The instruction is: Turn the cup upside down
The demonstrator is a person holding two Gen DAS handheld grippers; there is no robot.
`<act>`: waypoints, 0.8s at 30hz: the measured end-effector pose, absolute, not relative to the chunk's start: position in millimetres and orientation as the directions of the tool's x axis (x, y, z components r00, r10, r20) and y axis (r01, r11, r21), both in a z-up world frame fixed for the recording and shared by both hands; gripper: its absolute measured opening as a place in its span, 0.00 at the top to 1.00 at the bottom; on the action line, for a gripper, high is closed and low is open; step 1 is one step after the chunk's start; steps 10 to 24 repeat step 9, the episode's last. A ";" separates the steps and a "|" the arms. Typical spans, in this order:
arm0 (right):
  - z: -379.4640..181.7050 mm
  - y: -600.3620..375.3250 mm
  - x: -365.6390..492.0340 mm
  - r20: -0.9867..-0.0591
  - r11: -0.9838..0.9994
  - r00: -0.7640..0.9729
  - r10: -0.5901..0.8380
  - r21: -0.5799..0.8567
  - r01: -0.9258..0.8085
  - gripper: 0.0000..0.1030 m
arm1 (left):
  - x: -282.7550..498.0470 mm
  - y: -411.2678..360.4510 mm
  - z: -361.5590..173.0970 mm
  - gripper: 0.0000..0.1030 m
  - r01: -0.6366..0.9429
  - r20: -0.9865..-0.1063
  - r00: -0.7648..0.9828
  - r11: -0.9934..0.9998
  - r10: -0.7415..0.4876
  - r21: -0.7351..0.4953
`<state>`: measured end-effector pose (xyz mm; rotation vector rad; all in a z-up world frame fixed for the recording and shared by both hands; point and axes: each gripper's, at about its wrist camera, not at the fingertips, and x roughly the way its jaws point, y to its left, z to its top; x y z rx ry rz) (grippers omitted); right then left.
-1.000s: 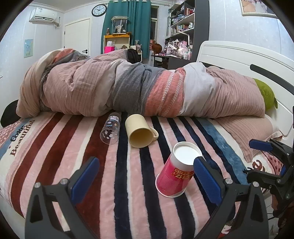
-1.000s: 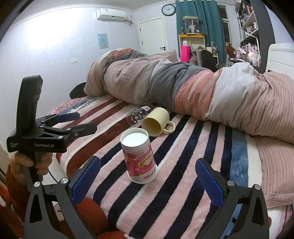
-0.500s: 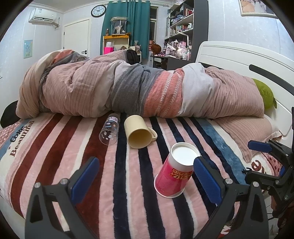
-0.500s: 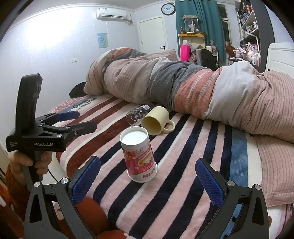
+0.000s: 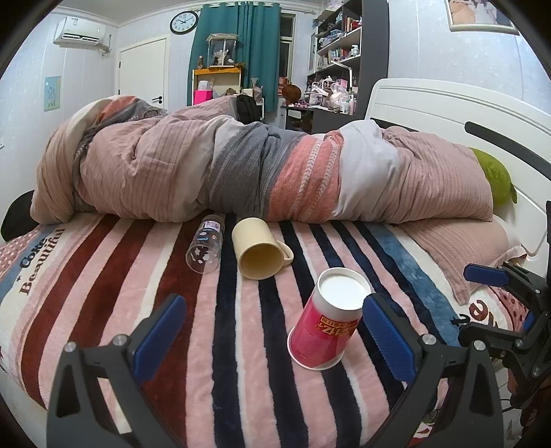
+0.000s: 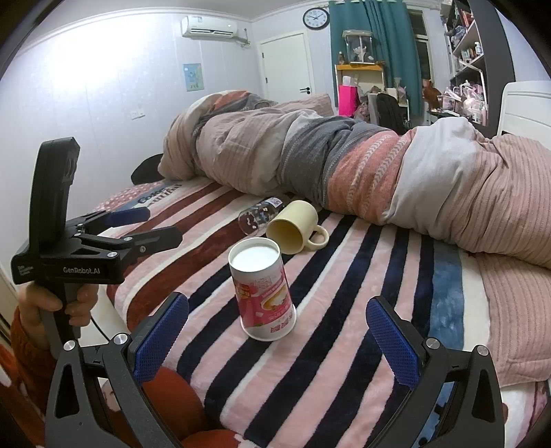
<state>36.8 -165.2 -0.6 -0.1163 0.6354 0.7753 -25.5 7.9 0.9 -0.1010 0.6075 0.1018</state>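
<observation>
I am looking over a fleecy blanket point(image 5: 220, 344) striped in pink, maroon, navy and blue, covering a bed point(image 5: 430, 103) with a white headboard. The paper cup point(image 5: 327, 327), a tapered red-and-pink printed tube, is standing mouth-down on the blanket with its white recessed base facing up and leaning slightly; through the right wrist lens the cup point(image 6: 263, 289) is showing a pink food print. My left claw point(image 5: 272, 339) is spreading wide around nothing, its ridged blue pads point(image 5: 385, 341) just beside the cup's right flank; whether they are touching I cannot tell. My right claw point(image 6: 275, 339) is likewise gaping, the cup sitting between and beyond its fingers, untouched. Farther back, a glossy cream mug point(image 5: 260, 251) is lying on its side, mouth toward me, next to a clear plastic bottle point(image 5: 206, 250), also lying down. A ribbed, rumpled duvet point(image 5: 241, 179) is heaping behind them. Teal curtains point(image 5: 241, 51), a wall clock point(image 5: 183, 22) and cluttered shelves point(image 5: 341, 51) are filling the room beyond.
</observation>
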 end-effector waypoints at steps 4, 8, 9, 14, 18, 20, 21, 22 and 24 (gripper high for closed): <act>0.0 -165.2 35.4 -0.574 0.719 0.540 0.616 0.128 -0.684 0.00 | -26.1 7.7 1.3 0.01 -0.126 -0.573 0.817 0.990 0.068 -0.063; -0.1 -165.2 35.5 -0.574 0.718 0.539 0.616 0.128 -0.684 0.00 | -26.4 7.5 2.0 0.01 -0.128 -0.577 0.814 0.990 0.070 -0.061; 0.1 -165.4 35.0 -0.574 0.718 0.539 0.616 0.130 -0.683 0.00 | -26.5 7.8 3.3 0.01 -0.130 -0.578 0.813 0.990 0.071 -0.061; 0.1 -165.4 35.0 -0.574 0.718 0.539 0.616 0.130 -0.683 0.00 | -26.5 7.8 3.3 0.01 -0.130 -0.578 0.813 0.990 0.071 -0.061; 0.1 -165.4 35.0 -0.574 0.718 0.539 0.616 0.130 -0.683 0.00 | -26.5 7.8 3.3 0.01 -0.130 -0.578 0.813 0.990 0.071 -0.061; 0.1 -165.4 35.0 -0.574 0.718 0.539 0.616 0.130 -0.683 0.00 | -26.5 7.8 3.3 0.01 -0.130 -0.578 0.813 0.990 0.071 -0.061; 0.1 -165.4 35.0 -0.574 0.718 0.539 0.616 0.130 -0.683 0.00 | -26.5 7.8 3.3 0.01 -0.130 -0.578 0.813 0.990 0.071 -0.061; 0.1 -165.4 35.0 -0.574 0.718 0.539 0.616 0.130 -0.683 0.00 | -26.5 7.8 3.3 0.01 -0.130 -0.578 0.813 0.990 0.071 -0.061; 0.1 -165.4 35.0 -0.574 0.718 0.539 0.616 0.130 -0.683 0.00 | -26.5 7.8 3.3 0.01 -0.130 -0.578 0.813 0.990 0.071 -0.061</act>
